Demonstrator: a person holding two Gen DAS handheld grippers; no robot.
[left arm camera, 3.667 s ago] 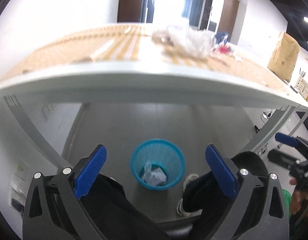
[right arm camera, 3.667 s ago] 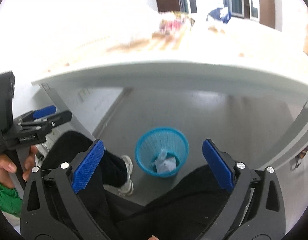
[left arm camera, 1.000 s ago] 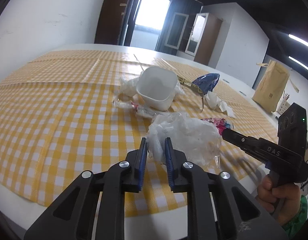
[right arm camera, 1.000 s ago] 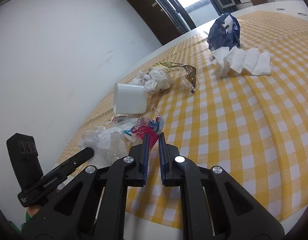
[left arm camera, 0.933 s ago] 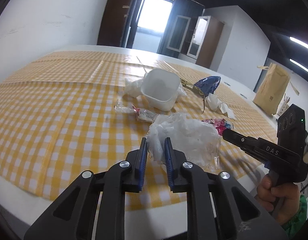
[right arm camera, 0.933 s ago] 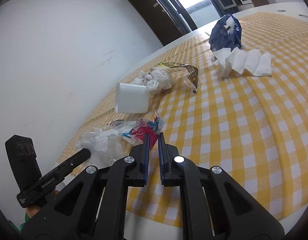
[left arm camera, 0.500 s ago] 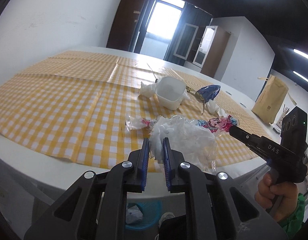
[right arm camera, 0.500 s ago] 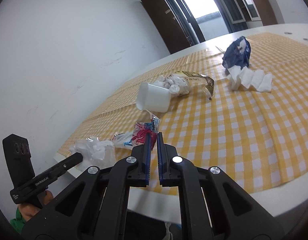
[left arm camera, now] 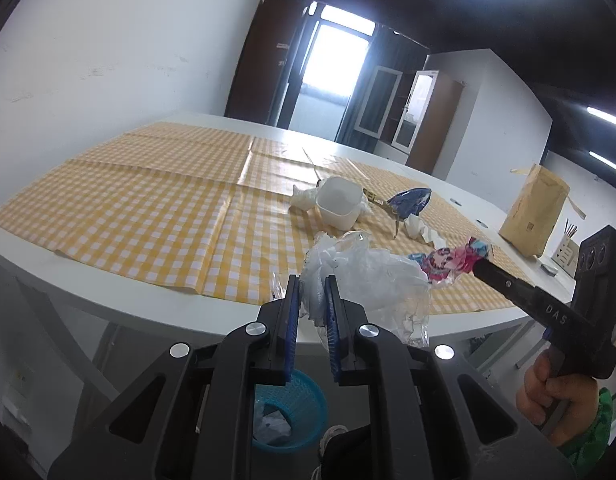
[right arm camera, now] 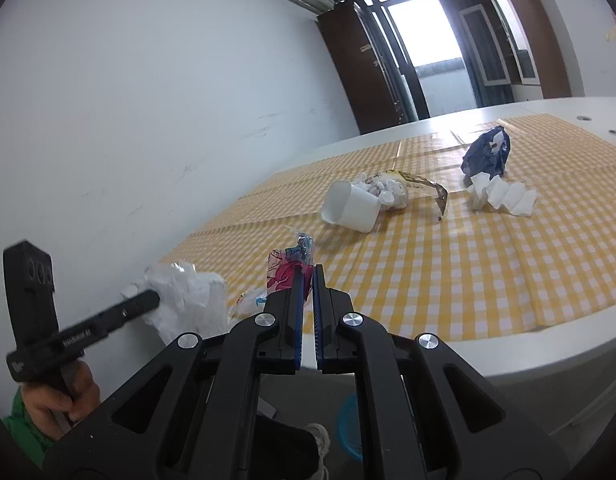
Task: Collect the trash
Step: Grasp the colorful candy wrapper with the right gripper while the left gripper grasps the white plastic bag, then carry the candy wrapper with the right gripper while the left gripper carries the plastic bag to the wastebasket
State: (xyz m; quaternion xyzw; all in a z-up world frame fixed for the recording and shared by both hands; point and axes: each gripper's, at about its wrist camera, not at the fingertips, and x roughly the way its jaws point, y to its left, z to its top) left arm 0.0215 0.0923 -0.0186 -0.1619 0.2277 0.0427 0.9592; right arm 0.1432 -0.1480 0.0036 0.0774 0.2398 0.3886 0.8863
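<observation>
My left gripper is shut on a crumpled clear plastic bag, held in the air just off the table's near edge. My right gripper is shut on a pink, colourful wrapper, also lifted clear of the checked cloth. The right gripper shows in the left wrist view with the wrapper at its tip. In the right wrist view the left gripper carries the bag. A blue mesh basket with some trash in it stands on the floor under the left gripper.
On the yellow checked cloth lie a tipped white cup, a crumpled blue wrapper, folded white tissue and a gold wrapper. A small clear wrapper lies near the edge. A brown paper bag stands far right.
Both grippers have drawn back from the table and risen, taking the plastic bag and the pink wrapper off the cloth. The blue basket has come into view below.
</observation>
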